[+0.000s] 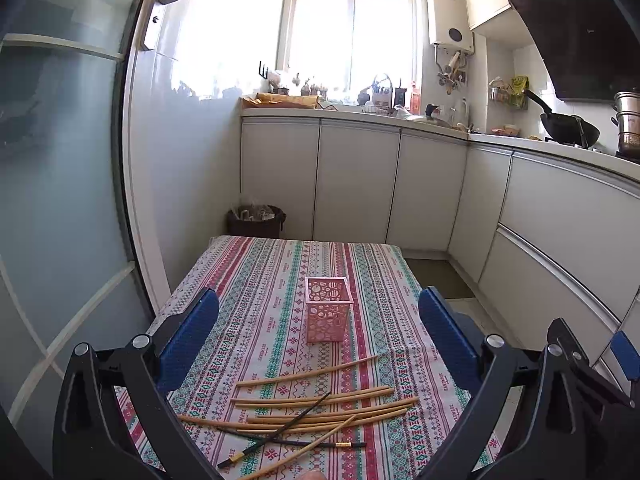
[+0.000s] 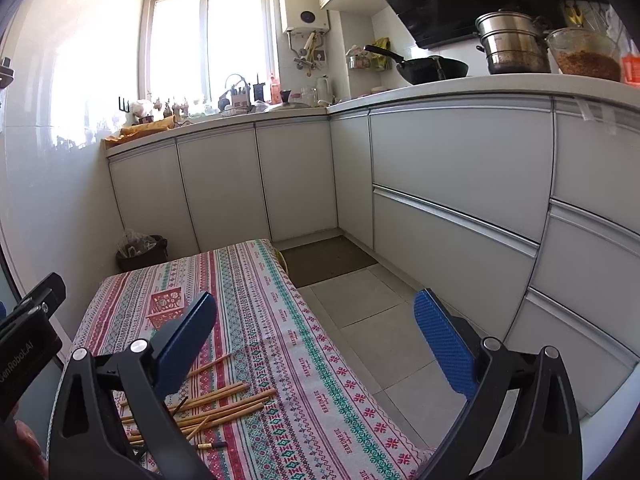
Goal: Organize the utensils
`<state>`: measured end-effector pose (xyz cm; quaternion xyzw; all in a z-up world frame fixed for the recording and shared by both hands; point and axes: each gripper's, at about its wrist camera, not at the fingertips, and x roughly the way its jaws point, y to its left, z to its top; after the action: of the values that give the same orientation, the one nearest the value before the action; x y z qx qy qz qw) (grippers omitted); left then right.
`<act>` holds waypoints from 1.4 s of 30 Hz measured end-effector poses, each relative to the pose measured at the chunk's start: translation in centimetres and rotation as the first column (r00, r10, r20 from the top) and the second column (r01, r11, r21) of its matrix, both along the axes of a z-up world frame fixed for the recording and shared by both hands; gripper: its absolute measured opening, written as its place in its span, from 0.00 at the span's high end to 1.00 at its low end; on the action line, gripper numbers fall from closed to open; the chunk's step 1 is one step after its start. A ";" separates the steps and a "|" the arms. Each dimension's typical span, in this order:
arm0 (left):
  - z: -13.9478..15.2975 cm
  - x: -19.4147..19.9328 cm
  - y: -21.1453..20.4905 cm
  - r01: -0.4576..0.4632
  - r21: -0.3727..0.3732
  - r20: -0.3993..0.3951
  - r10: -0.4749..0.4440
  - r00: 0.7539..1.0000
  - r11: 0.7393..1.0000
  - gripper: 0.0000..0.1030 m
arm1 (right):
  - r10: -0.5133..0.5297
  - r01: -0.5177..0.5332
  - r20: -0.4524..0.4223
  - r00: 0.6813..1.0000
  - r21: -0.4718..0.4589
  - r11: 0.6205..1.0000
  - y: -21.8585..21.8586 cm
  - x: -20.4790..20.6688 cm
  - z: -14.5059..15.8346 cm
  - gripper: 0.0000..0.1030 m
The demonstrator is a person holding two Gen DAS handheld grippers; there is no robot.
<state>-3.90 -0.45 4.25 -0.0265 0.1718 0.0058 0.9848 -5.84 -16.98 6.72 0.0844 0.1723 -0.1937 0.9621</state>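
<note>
Several bamboo chopsticks (image 1: 320, 404) lie scattered on the striped tablecloth (image 1: 260, 280), with two black chopsticks (image 1: 280, 434) crossed over them. Behind them stands an upright pink perforated holder (image 1: 327, 309), with nothing seen in it. My left gripper (image 1: 320, 334) hovers above the pile, blue pads wide apart, nothing between them. In the right wrist view the chopsticks (image 2: 212, 404) lie at lower left and the pink holder (image 2: 166, 308) is partly hidden by the left pad. My right gripper (image 2: 316, 336) is open and empty over the table's right edge.
White cabinets (image 2: 440, 184) run along the back and right, their counter crowded with a wok (image 2: 432, 66), pots and bottles. A dark bin (image 1: 256, 220) stands in the corner beyond the table. A glass door (image 1: 60, 160) is at the left. Tiled floor (image 2: 380, 332) lies right of the table.
</note>
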 end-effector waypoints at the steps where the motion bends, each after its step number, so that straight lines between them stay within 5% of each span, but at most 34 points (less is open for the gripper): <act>1: 0.0 0.0 0.0 0.002 0.002 -0.001 -0.002 1.000 1.000 0.07 | -0.003 0.003 0.000 1.000 -0.001 1.000 0.0 0.0 0.1 0.06; 42: 1.7 -2.5 1.0 0.004 0.008 0.019 -0.004 1.000 1.000 0.07 | -0.001 0.001 0.014 1.000 0.037 0.999 0.5 -2.4 1.2 0.06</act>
<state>-6.41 0.58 5.96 -0.0222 0.1624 0.0043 0.9865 -8.24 -16.47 7.92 0.1036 0.1690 -0.1903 0.9615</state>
